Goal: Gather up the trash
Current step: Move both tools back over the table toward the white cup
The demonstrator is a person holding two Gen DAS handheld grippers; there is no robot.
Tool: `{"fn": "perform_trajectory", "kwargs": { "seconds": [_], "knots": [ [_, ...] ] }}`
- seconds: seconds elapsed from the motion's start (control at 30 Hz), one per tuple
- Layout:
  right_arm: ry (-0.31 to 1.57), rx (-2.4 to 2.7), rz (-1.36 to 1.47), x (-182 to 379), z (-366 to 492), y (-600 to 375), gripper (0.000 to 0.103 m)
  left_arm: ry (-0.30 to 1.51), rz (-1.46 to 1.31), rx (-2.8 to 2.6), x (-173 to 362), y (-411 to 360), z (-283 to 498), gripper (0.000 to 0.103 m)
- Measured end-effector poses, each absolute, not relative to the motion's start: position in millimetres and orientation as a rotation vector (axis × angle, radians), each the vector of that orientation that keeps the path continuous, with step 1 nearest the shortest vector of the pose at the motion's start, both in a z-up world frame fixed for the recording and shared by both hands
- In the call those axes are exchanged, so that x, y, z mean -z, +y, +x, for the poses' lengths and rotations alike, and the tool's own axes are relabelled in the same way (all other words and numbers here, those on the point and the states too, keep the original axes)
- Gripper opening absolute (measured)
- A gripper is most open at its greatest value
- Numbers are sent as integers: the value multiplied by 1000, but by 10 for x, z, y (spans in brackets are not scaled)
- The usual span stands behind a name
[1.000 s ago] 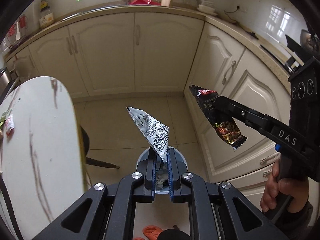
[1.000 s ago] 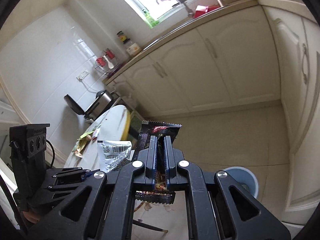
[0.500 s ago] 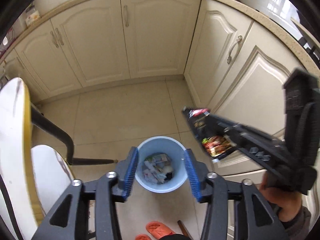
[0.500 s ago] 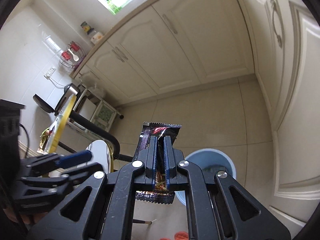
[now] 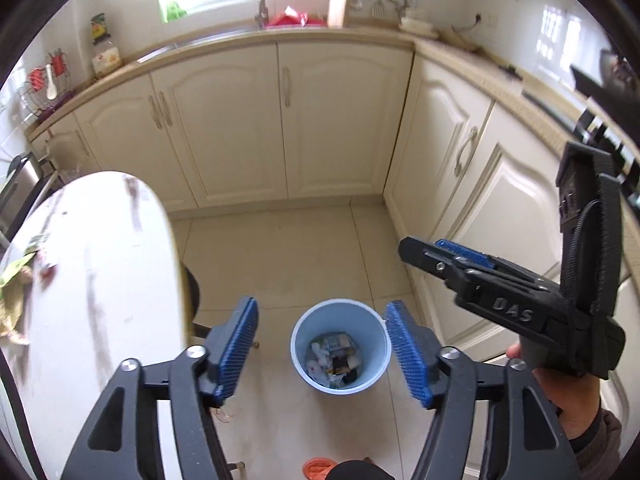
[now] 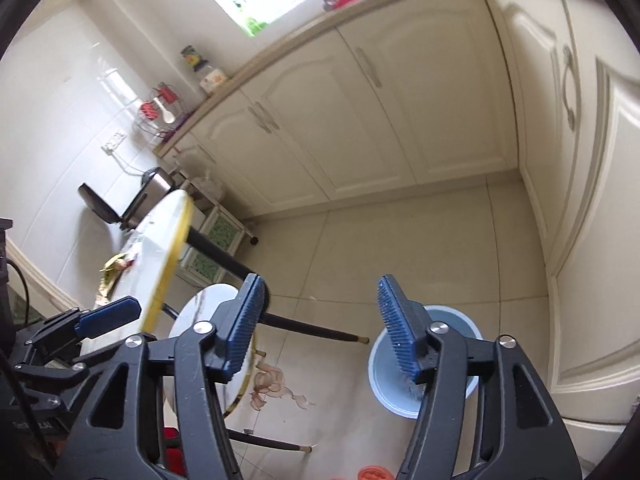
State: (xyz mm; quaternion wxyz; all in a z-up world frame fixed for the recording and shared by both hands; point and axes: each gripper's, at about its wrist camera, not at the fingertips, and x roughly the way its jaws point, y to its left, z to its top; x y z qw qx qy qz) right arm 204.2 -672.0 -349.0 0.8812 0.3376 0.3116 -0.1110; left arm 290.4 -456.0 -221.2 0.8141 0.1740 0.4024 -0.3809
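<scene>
Standing past the white table (image 5: 92, 280), blue bin (image 5: 341, 354) on the floor holds the dropped wrappers, left gripper (image 5: 322, 350) and right gripper (image 6: 320, 320) both opening and empty above it—drop step apparently finishing; next, probably the table's leftover scraps (image 5: 12, 300).

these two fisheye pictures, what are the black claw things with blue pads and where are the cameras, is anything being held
No robot here: a person holds a handheld gripper in each hand, and each carries a fisheye camera looking forward along its two fingers. The left wrist view shows the left gripper over a blue trash bin with wrappers inside; the right gripper and the hand holding it show at the side. The right wrist view shows the right gripper's own blue pads beside that bin, on the tiled floor. Both sets of jaws are opening, with nothing between them. Some trash lies on the white round table.
</scene>
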Motion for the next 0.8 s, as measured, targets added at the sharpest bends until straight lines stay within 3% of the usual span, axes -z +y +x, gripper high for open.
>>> {"fn": "perform_trajectory", "kwargs": {
  "seconds": [0.1,0.23,0.4,0.53,0.8],
  "knots": [
    [614,199,638,3138,2049,-6432,69,815,334,795,2038,-4263,2748,67],
    [590,147,564,2740,2210,-6001,78,753,281,744,1820,-3691,2630,82],
    [585,74,469,2390,2505,-5431,89,697,208,621,1646,-2948,2586,94],
    [616,15,386,2269,2793,-4992,90,683,168,496,1670,-2488,2639,99],
    [749,-51,273,2465,3505,-4457,92,826,-20,301,1932,-1690,3066,100]
  ]
}}
